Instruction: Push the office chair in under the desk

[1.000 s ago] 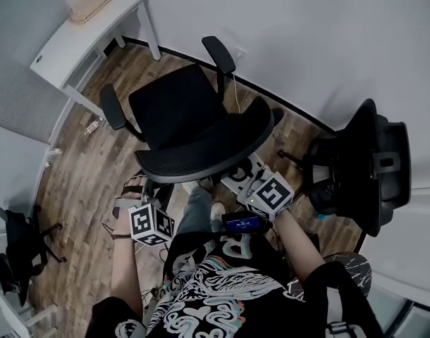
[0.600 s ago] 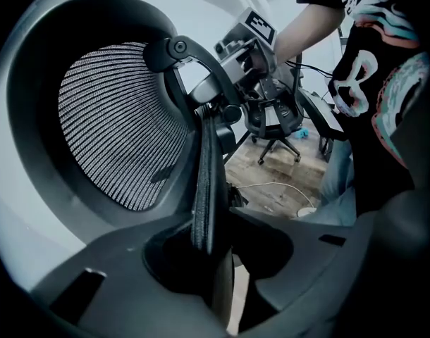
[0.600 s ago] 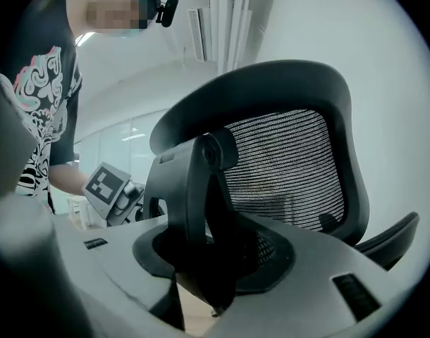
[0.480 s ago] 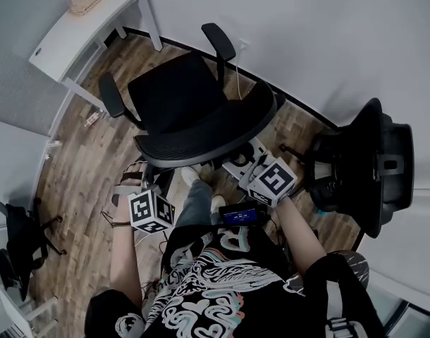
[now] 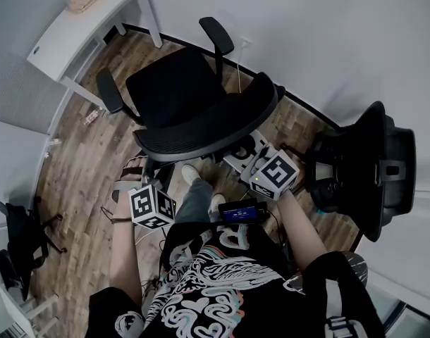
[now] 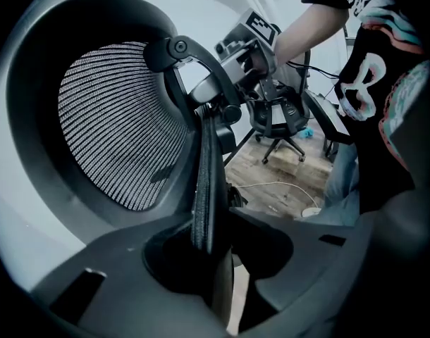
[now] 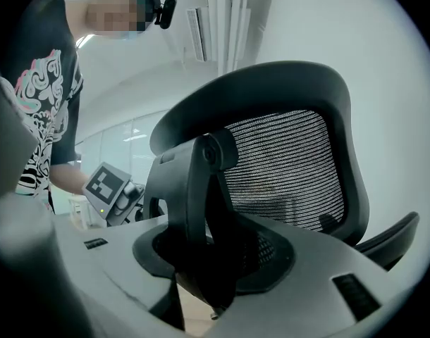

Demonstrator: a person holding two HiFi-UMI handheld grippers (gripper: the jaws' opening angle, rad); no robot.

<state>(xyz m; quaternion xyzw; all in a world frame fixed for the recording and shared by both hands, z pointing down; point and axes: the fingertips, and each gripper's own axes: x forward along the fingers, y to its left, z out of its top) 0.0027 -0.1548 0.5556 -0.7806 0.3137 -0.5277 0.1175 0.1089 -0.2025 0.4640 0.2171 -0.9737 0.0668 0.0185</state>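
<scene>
Nearest me, my left gripper (image 6: 213, 253) has its fingers (image 6: 109, 287) half closed, clamped on the left edge of the backrest (image 5: 211, 129), where the mesh wraps over the frame. My right gripper (image 7: 216, 259) grips the same backrest towards its right side. Its fingers (image 7: 356, 277) are closed on a thick, smooth plastic upright behind the mesh.

The chair (image 5: 174, 94) stands between me and the tabletop (image 5: 74, 37), back towards me, seat pointing far and left. It is well apart from the tabletop and not under it yet.

I judge it fairly heavy but easy to move if it rolls. Its base is hidden under the seat, so I cannot check the wheels. The frame looks hard and stiff, a good place to hold. The ribbed mesh looks springy and would give under a push, so I keep to the rim. Holding it high, I should push level so it does not tip or swivel. The two curved armrests (image 5: 108, 97) must clear the tabletop's edge.

The floor (image 5: 70, 167) is smooth wood plank. A thin white cable (image 5: 237, 83) lies at the far wall and might snag. On the white tabletop, far left, lies a pale flat thing (image 5: 88, 7) I cannot identify.
</scene>
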